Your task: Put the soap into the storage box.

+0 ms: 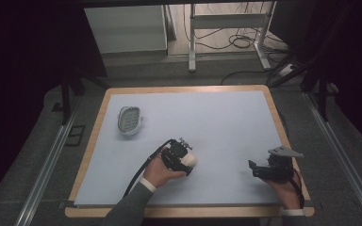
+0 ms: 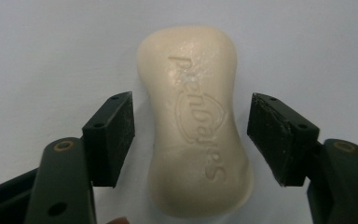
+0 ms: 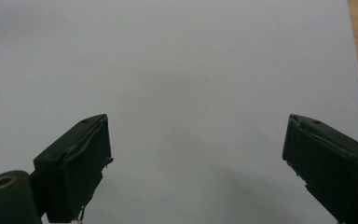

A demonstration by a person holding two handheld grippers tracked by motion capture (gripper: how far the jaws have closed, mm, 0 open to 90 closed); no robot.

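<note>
Left gripper [image 2: 191, 135] jaws apart w/ soap [image 2: 196, 121] lengthwise between em, not touching yet, prob lining up a grab.

Both grippers are black. The left gripper [image 1: 185, 157] trails a black cable behind it; its blocky pads [image 2: 112, 135] carry small screw holes, with brass rivets just behind. The right gripper [image 1: 254, 168] bears a grey three-cornered plate on top. Grey sleeves, white cuffs.
</note>
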